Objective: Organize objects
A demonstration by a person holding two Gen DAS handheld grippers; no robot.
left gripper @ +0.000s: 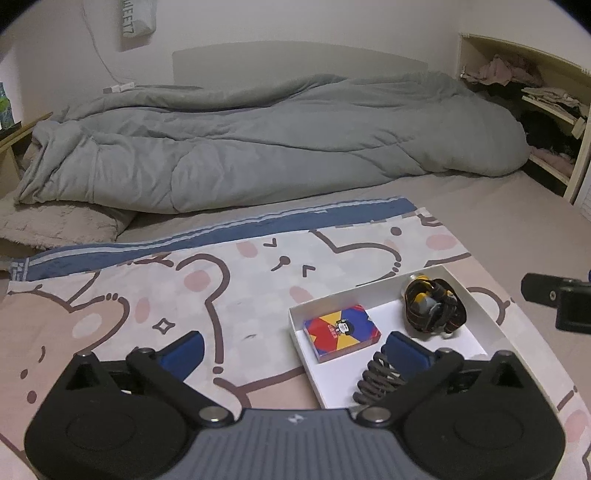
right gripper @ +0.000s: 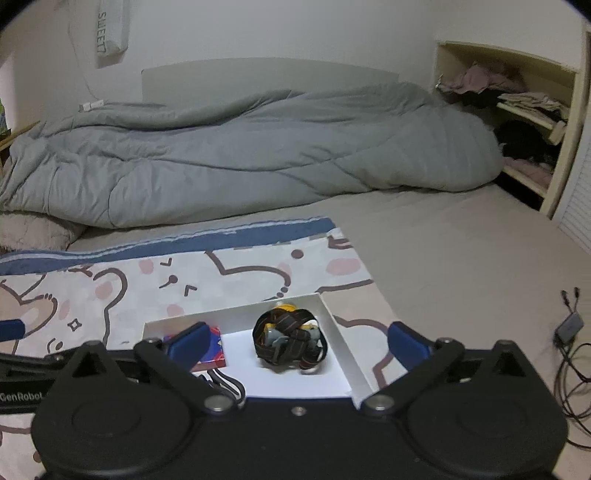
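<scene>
Ahead lies a bed [left gripper: 480, 192] with a beige sheet, and a rumpled grey duvet [left gripper: 258, 140] lies across its far part. Behind the duvet stands a plain white wall [left gripper: 295, 22]. To the far right, open shelves [right gripper: 532, 110] hold folded clothes.

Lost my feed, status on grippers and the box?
Left gripper and right gripper open, empty. Card pack, headlamp, spring in white box. Nothing in the way.
</scene>
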